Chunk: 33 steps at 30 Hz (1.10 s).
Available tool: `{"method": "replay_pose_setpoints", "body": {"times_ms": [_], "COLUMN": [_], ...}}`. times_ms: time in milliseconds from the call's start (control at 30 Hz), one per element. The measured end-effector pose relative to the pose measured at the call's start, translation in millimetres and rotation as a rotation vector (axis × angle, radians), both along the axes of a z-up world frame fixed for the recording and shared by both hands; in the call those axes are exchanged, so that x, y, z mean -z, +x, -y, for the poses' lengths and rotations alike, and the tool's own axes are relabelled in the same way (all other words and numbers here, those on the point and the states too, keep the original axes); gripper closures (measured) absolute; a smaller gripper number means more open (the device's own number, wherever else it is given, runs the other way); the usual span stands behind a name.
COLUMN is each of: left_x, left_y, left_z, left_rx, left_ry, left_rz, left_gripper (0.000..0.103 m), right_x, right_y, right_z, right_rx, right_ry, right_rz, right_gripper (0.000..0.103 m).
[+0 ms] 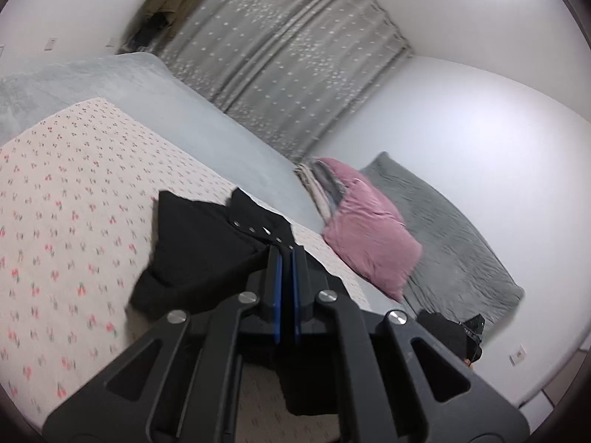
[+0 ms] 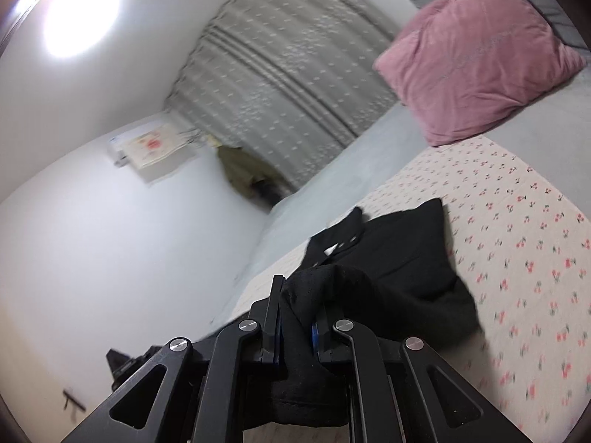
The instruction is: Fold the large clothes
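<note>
A black garment (image 1: 207,251) lies bunched on the cherry-print sheet (image 1: 66,203) of the bed. My left gripper (image 1: 287,254) is shut on an edge of the black garment, its blue pads almost together. In the right wrist view the same black garment (image 2: 402,258) spreads over the cherry-print sheet (image 2: 524,240). My right gripper (image 2: 299,288) is shut on a thick bunched fold of it, which fills the gap between the fingers and hangs below them.
A pink pillow (image 1: 365,229) (image 2: 476,59) and a grey pillow (image 1: 454,232) lie at the head of the bed. A grey blanket (image 1: 177,110) covers the far side. A grey dotted curtain (image 1: 288,55) (image 2: 288,74) hangs behind. An olive jacket (image 1: 177,0) hangs beside it.
</note>
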<state>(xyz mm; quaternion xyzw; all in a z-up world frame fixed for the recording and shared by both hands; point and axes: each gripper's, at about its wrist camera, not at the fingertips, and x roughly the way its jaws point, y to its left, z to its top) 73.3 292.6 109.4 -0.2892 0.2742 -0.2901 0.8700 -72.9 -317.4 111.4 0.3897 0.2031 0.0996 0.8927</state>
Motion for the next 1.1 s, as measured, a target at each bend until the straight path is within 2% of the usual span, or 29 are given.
{"method": "replay_pose_setpoints", "body": {"times_ms": [100,233,367,500,600,667,800,967,1033,1067,1100], "left_x": [3,18,57,108,141,154,152,129,121,116,115], "left_y": [41,96,149,186,197,196,186,169,165,162,162], "left_z": [10,26,42,53,59,55,39,16,8,4,3], "left_rx": [-0.049,-0.116,-0.169,-0.171,-0.185,-0.201,-0.197,-0.177,-0.177,-0.171,-0.161], "left_ry": [0.05,0.158,0.294,0.38,0.457,0.46,0.398,0.371,0.36,0.354,0.354], "left_rz": [-0.037,-0.106,-0.184,-0.292,-0.33,-0.347,-0.346,-0.275,-0.249,-0.237,-0.231], "left_gripper": [0.098,0.097,0.097,0.093,0.079,0.055,0.041,0.029,0.026,0.024,0.023], "right_x": [13,32,62,109,145,165,172,149,137,133,128], "right_y": [40,88,135,181,201,206,199,176,161,156,149], "right_z": [16,35,51,60,59,61,67,81,89,92,95], "right_rx": [0.034,0.075,0.125,0.141,0.152,0.153,0.139,0.087,0.119,0.138,0.164], "right_ry": [0.021,0.032,-0.007,-0.081,-0.151,-0.146,-0.095,-0.051,-0.052,-0.057,-0.07], "right_rz": [-0.027,-0.077,-0.194,-0.346,-0.439,-0.456,-0.42,-0.379,-0.351,-0.34,-0.325], "right_gripper": [0.092,0.092,0.092,0.088,0.087,0.085,0.081,0.074,0.058,0.042,0.037]}}
